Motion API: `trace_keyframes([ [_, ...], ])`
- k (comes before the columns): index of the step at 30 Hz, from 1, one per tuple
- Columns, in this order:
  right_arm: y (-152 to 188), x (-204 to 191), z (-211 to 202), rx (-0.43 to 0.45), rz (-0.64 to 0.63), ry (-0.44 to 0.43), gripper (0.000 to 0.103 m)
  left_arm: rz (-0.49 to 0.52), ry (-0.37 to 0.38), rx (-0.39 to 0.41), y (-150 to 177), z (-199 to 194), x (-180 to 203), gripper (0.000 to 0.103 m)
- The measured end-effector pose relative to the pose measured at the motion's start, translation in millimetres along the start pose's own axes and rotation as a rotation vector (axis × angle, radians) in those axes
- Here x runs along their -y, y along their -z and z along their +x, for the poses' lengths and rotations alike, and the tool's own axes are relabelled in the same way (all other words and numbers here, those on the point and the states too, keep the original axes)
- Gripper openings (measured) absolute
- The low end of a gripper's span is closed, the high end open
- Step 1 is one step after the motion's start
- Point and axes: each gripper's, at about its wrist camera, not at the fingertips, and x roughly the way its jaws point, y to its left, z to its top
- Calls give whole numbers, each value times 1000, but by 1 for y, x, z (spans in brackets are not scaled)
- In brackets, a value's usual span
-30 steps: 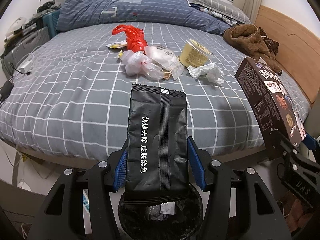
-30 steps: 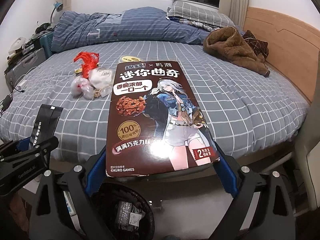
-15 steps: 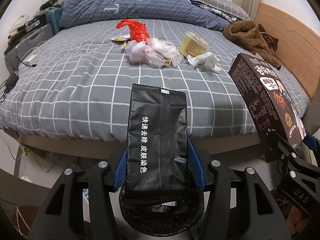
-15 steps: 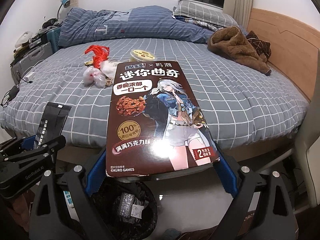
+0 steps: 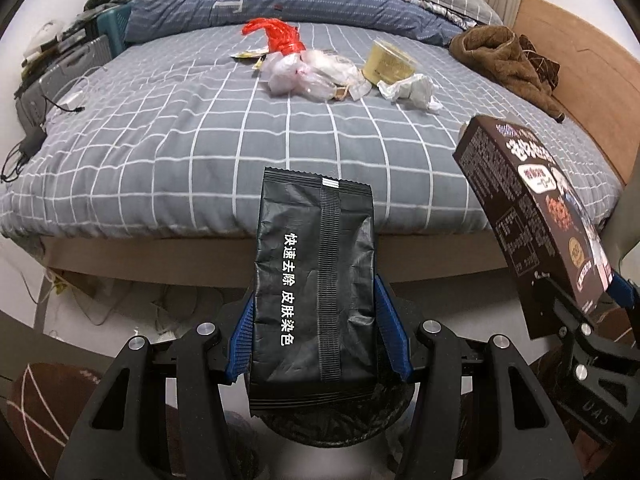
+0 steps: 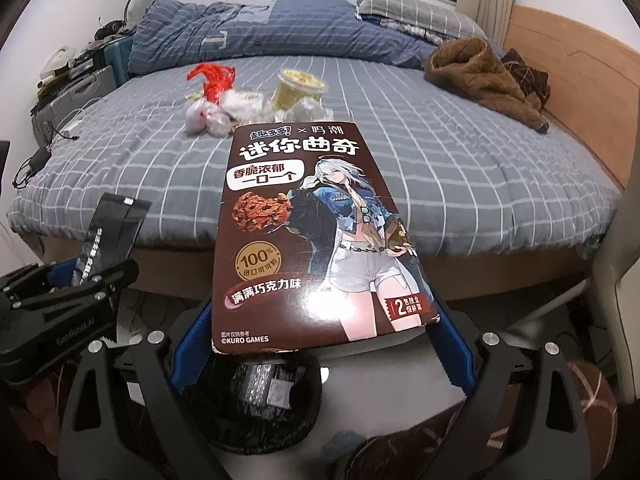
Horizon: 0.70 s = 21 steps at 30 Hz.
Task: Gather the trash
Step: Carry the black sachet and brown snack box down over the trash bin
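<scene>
The left claw [image 5: 318, 344] is clenched on a black foil packet [image 5: 314, 280], its blue pads pressing both long edges, so the packet stands up out of the claw with white lettering running down its face. The right claw [image 6: 320, 344] is clamped the same way on a flat brown cookie box [image 6: 316, 236], printed side up, which shows at the right edge of the left wrist view, tilted. Both claws hang just off the foot of the bed [image 5: 168, 152], side by side, the left one visible low at the left of the right wrist view. Directly below each claw sits a black-lined trash bin [image 6: 256, 404] on the floor, with a wrapper already inside. More trash lies in a cluster on the grey checked bedspread, well apart from the claws: a red plastic bag [image 5: 280, 36], clear crumpled bags [image 5: 312, 74], a yellow lidded tub [image 5: 388, 62] and a white crumpled tissue [image 5: 412, 88] just beside the tub. A brown fleece garment [image 6: 480, 72] is heaped near the wooden headboard.
</scene>
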Motion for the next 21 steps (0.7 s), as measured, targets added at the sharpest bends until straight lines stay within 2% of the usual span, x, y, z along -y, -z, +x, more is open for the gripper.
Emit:
trace_keyframes([
  [11, 29, -3, 5, -92, -35, -16, 89, -5, 1, -79, 27, 0, -4, 53],
  [15, 35, -8, 14, -129, -38, -44, 89, -19, -2, -83, 33, 8, -13, 53],
  [21, 44, -24, 34, -187, -81, -78, 89, -32, -13, -132, 45, 32, -26, 53],
])
